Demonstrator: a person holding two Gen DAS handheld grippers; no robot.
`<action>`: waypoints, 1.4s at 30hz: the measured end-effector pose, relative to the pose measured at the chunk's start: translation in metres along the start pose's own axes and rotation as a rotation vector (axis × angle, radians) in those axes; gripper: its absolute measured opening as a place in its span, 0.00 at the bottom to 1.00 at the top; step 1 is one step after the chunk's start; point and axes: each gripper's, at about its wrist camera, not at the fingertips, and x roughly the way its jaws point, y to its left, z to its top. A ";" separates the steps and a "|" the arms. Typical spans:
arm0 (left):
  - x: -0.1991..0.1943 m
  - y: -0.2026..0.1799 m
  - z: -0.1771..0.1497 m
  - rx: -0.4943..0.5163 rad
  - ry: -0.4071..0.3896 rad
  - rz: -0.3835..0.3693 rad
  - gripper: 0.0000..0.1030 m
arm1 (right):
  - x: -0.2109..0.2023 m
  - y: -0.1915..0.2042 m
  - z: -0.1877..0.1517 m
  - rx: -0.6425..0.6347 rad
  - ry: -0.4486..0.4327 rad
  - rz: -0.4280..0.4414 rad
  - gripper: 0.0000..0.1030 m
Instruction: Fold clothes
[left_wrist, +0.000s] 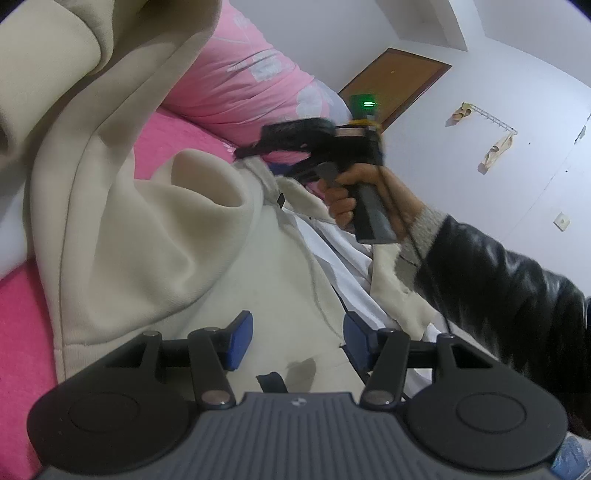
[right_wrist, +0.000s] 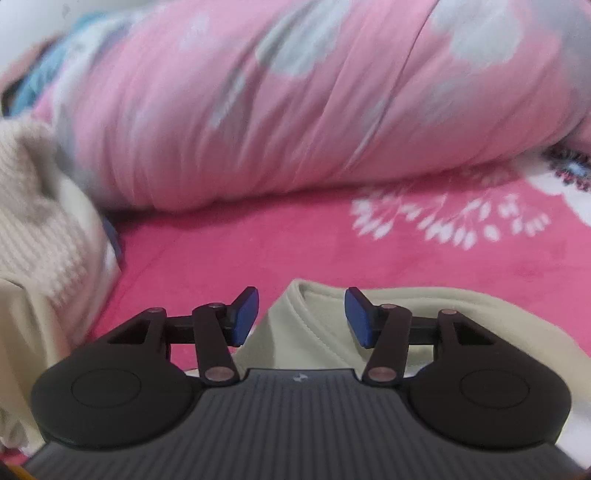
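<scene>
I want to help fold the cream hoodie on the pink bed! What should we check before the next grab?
1. Left gripper open, nothing pinched: ok.
2. Right gripper open, nothing pinched: ok.
3. Cream hoodie lying flat: not ok, bunched and partly lifted.
4. Hoodie edge lined up between right gripper's pads: ok.
5. Pink quilt clear of hoodie: ok in the right wrist view.
6. Sleeves both found: cannot tell.
</scene>
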 end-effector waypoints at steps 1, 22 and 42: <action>0.000 0.000 0.000 -0.001 0.000 -0.001 0.54 | 0.006 0.000 0.002 0.014 0.037 -0.002 0.37; -0.005 0.005 0.000 -0.015 0.002 -0.018 0.54 | -0.017 -0.058 -0.021 0.378 -0.227 0.148 0.36; -0.008 0.005 -0.001 -0.015 0.004 -0.020 0.54 | -0.032 -0.077 -0.094 0.373 -0.192 0.195 0.26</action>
